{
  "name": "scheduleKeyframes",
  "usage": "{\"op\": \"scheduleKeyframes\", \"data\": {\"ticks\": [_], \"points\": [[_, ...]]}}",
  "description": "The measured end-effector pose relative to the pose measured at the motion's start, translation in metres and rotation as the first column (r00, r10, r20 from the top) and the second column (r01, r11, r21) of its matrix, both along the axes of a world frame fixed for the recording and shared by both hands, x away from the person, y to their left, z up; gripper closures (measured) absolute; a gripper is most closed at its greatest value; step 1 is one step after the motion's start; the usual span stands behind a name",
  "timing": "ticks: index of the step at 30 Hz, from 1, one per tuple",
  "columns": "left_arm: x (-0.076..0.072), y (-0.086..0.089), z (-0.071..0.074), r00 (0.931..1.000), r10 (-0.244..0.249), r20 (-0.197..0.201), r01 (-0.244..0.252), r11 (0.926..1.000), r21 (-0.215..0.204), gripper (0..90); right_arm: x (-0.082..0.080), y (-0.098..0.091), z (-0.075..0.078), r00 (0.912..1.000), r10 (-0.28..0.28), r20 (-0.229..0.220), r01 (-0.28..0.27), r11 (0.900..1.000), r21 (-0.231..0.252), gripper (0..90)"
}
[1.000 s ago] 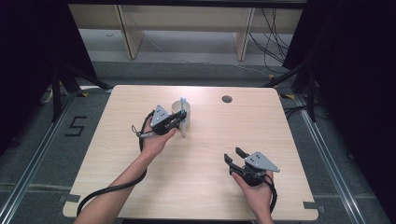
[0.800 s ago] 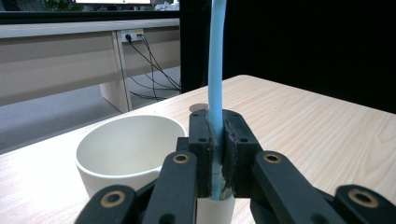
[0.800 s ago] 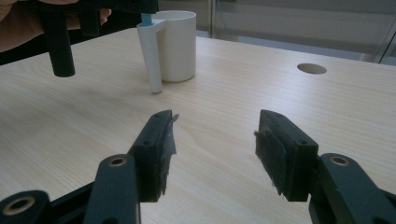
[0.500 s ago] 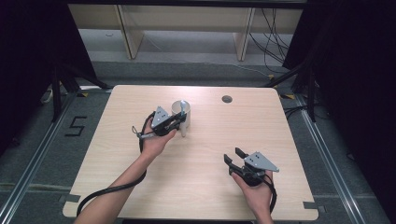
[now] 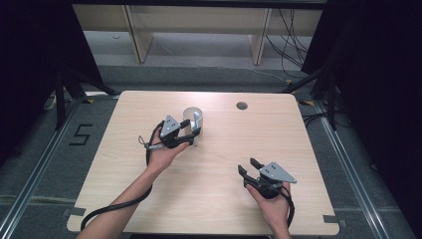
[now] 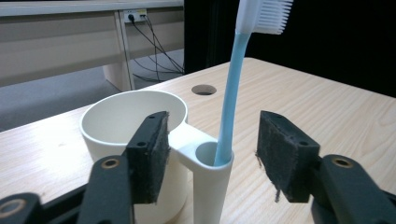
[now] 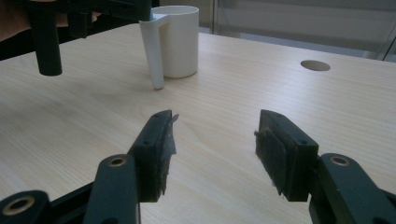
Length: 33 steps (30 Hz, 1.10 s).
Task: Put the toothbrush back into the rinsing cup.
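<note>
The blue toothbrush [image 6: 229, 100] is standing nearly upright in the narrow side tube [image 6: 211, 161] of the white cup [image 6: 122, 122], its white bristles pointing toward three o'clock in the left gripper view. The cup [image 5: 191, 119] is sitting on the bench [image 5: 219, 199] at about eleven o'clock from the bench's middle in the high view. The left gripper [image 5: 191, 132] is hanging just at the cup's seven o'clock side; its jaws have just been opening and are standing wide on either side of the tube and brush handle, pads off both. The right gripper [image 5: 248, 167] is resting well apart, at about five o'clock from the cup, jaws spread wide and gripping nothing. A round hole [image 5: 242, 105] is lying at the cup's two o'clock.
</note>
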State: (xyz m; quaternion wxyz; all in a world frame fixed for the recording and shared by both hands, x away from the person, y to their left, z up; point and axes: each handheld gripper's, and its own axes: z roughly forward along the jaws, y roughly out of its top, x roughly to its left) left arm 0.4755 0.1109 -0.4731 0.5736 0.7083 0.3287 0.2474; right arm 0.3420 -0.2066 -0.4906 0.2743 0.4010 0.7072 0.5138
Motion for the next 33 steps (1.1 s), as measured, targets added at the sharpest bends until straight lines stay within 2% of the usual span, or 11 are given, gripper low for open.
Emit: {"op": "scheduleKeyframes", "data": {"ticks": [1, 4, 12, 13, 17, 22, 23, 26, 29, 31, 33], "points": [[-0.001, 0.000, 0.001, 1.0000, -0.003, -0.005, 0.003, 1.0000, 0.005, 40.4, -0.001, 0.001, 0.000, 0.9997, -0.001, -0.026, 0.001, 0.9998, 0.018, 46.7], [-0.006, 0.002, 0.002, 0.9998, -0.002, -0.019, 0.003, 0.9998, 0.020, 35.8, -0.001, 0.000, 0.000, 0.9996, 0.000, -0.027, 0.000, 1.0000, -0.001, 46.6], [-0.019, 0.011, 0.005, 0.9994, 0.008, -0.034, -0.006, 0.9985, 0.055, 30.6, 0.001, 0.000, -0.002, 1.0000, 0.003, -0.001, -0.003, 0.9999, -0.012, 46.2], [-0.023, 0.014, 0.006, 0.9992, 0.005, -0.039, -0.003, 0.9980, 0.062, 30.2, -0.001, 0.003, -0.002, 0.9994, -0.005, -0.034, 0.006, 0.9997, 0.022, 46.1], [-0.029, 0.019, 0.007, 0.9987, 0.003, -0.050, 0.000, 0.9977, 0.067, 29.9, 0.001, 0.002, -0.002, 0.9999, 0.012, -0.012, -0.012, 0.9999, 0.002, 46.1], [-0.041, 0.028, 0.009, 0.9985, 0.000, -0.055, 0.004, 0.9975, 0.071, 30.0, 0.000, 0.002, -0.002, 0.9995, 0.001, -0.032, -0.001, 1.0000, 0.000, 45.8], [-0.043, 0.030, 0.009, 0.9984, -0.003, -0.056, 0.007, 0.9975, 0.070, 30.0, -0.002, 0.004, -0.002, 0.9988, -0.005, -0.049, 0.006, 0.9997, 0.022, 45.8], [-0.048, 0.037, 0.007, 0.9983, 0.010, -0.058, -0.004, 0.9959, 0.091, 30.3, 0.000, 0.000, -0.001, 0.9998, 0.002, -0.018, -0.003, 0.9998, -0.022, 45.8], [-0.054, 0.045, 0.005, 0.9980, 0.016, -0.062, -0.010, 0.9955, 0.095, 30.4, 0.000, 0.001, -0.002, 0.9996, 0.000, -0.030, 0.000, 1.0000, 0.000, 45.4], [-0.058, 0.049, 0.003, 0.9980, 0.017, -0.061, -0.012, 0.9961, 0.088, 30.4, 0.001, 0.000, -0.003, 1.0000, -0.006, -0.006, 0.006, 0.9996, -0.029, 45.2], [-0.062, 0.054, 0.002, 0.9978, 0.026, -0.062, -0.020, 0.9961, 0.086, 30.4, 0.000, 0.002, -0.003, 0.9995, 0.009, -0.030, -0.009, 0.9997, -0.020, 45.2]]}}
